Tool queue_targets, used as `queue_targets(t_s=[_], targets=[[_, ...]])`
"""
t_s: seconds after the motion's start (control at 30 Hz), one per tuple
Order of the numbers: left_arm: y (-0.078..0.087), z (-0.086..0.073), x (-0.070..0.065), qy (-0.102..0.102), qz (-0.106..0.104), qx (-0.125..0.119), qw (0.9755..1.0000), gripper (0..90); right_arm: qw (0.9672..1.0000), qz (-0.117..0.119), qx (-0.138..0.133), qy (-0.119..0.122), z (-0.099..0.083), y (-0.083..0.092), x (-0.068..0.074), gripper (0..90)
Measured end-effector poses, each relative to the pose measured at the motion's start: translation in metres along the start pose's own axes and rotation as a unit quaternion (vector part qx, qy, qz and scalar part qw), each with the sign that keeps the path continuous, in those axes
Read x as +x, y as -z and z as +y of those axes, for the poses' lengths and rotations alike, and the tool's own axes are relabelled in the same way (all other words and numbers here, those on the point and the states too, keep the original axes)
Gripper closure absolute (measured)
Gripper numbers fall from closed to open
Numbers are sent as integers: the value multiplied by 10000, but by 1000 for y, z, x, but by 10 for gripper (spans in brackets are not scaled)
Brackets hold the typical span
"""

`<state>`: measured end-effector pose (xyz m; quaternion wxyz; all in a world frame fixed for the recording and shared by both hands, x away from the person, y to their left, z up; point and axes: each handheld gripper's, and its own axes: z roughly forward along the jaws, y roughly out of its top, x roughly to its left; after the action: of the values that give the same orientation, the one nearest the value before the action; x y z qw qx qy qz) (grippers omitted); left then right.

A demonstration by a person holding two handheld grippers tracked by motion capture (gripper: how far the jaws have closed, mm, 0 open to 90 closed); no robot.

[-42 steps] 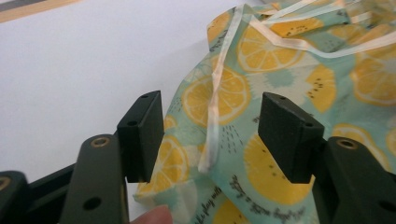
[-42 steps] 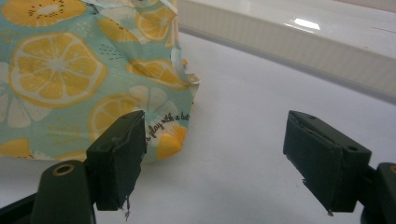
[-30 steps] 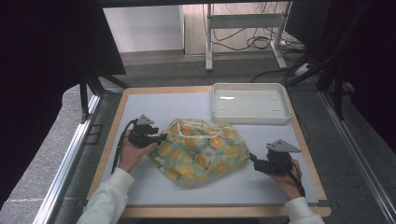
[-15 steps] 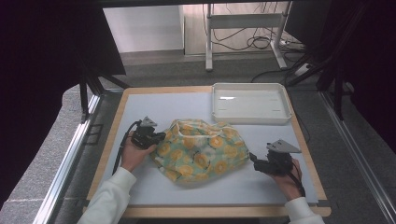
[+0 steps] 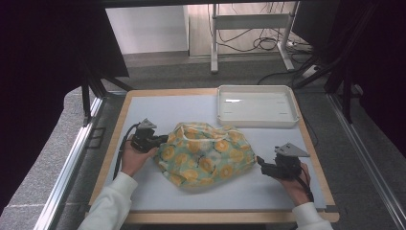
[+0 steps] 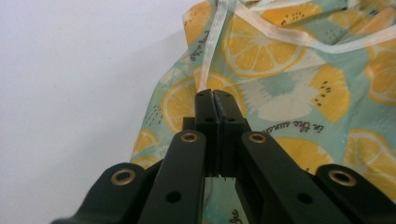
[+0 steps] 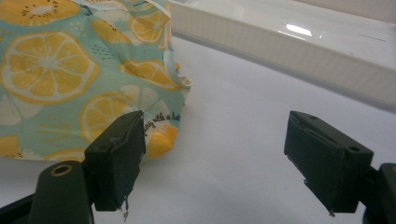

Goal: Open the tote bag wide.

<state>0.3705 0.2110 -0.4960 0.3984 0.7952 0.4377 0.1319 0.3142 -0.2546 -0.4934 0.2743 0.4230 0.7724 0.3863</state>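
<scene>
A crumpled cloth (image 5: 203,153) printed with lemon slices on pale green lies in the middle of the white mat. My left gripper (image 5: 160,140) is at its left edge. In the left gripper view the jaws (image 6: 215,93) are pressed together on a pale ribbon (image 6: 212,46) that trims the cloth (image 6: 289,88). My right gripper (image 5: 260,162) rests on the mat just right of the cloth. Its jaws (image 7: 215,149) stand wide open with bare mat between them, and the cloth's corner (image 7: 46,70) lies beside the left jaw.
A shallow white tray (image 5: 256,120) sits at the back right of the mat, and in the right gripper view its wall (image 7: 289,51) runs beyond the jaws. A wooden rim (image 5: 115,139) frames the mat. Metal rails run along both sides.
The left gripper's jaws have come together at the cloth's left edge, and the cloth there has shifted slightly. The right gripper has not moved.
</scene>
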Motion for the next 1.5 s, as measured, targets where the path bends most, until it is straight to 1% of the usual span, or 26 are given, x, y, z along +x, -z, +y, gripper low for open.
queue_targets(t_s=[0.07,0.2,0.23,0.3,0.37,0.4,0.43,0.47,0.5,0.53,0.57,0.6,0.63,0.67,0.7,0.73,0.8,0.87,0.9,1.0,1.07,1.17,1.27,1.3,1.37,1.5], targets=[[1,0,1,27,-40,-31,10000,900,10000,-11,14,11,0,0,0,206],[2,0,2,46,-23,-31,10000,900,10000,-16,13,-1,0,0,0,206],[1,-1,3,88,-23,-39,10000,900,10000,-16,4,-8,0,0,0,206],[1,-2,4,104,-35,-44,9999,900,10000,-18,4,-8,0,0,0,206],[0,-2,5,188,-74,-95,9998,896,10000,-18,10,-8,0,0,0,206],[-1,-1,6,221,-93,-141,9996,850,10000,-22,22,-5,0,0,0,206],[-1,0,6,232,-99,-159,9996,850,10000,-22,22,-5,0,0,0,206],[-3,2,7,224,-118,-170,9995,763,10000,-25,39,2,0,-1,0,206],[-3,2,7,224,-118,-170,9995,717,10000,-25,39,2,0,-1,0,206],[-4,3,6,159,-116,-161,9997,717,10000,-24,39,6,0,-1,0,206],[-6,4,6,96,-69,-172,9998,625,10000,-23,58,13,0,-2,1,206],[-10,6,5,-10,11,-161,9999,592,10000,-22,63,22,0,-3,2,206],[-10,6,5,-10,11,-161,9999,552,10000,-19,68,37,0,-3,2,206],[-14,8,5,-87,45,-70,9999,552,10000,-19,68,37,0,-3,2,206],[-21,10,5,-162,162,19,9997,534,10000,-16,65,43,0,-4,3,206],[-21,10,5,-162,162,19,9997,531,10000,-16,65,43,0,-4,3,206],[-28,12,6,-188,118,83,9997,536,10000,-13,71,52,1,-4,4,205],[-34,12,6,-260,133,157,9994,583,10000,-24,73,39,0,-3,4,205],[-38,11,8,-234,75,210,9995,665,10000,-41,69,22,0,-3,3,205],[-42,10,10,-182,-5,273,9995,776,10000,-53,79,7,0,-2,2,205],[-43,10,10,-175,-19,271,9995,819,10000,-55,78,7,0,-2,2,205],[-42,10,9,-150,-42,241,9996,859,10000,-58,66,1,0,-2,2,205],[-40,11,8,-144,-54,213,9997,877,10000,-59,70,25,0,-2,3,205],[-38,11,8,-136,-87,200,9997,888,10000,-49,67,25,0,-2,3,205],[-37,11,7,-124,-104,182,9997,893,10000,-50,64,25,0,-2,3,205],[-29,13,3,-155,-169,106,9997,900,10000,-60,35,-3,0,-1,2,205]])
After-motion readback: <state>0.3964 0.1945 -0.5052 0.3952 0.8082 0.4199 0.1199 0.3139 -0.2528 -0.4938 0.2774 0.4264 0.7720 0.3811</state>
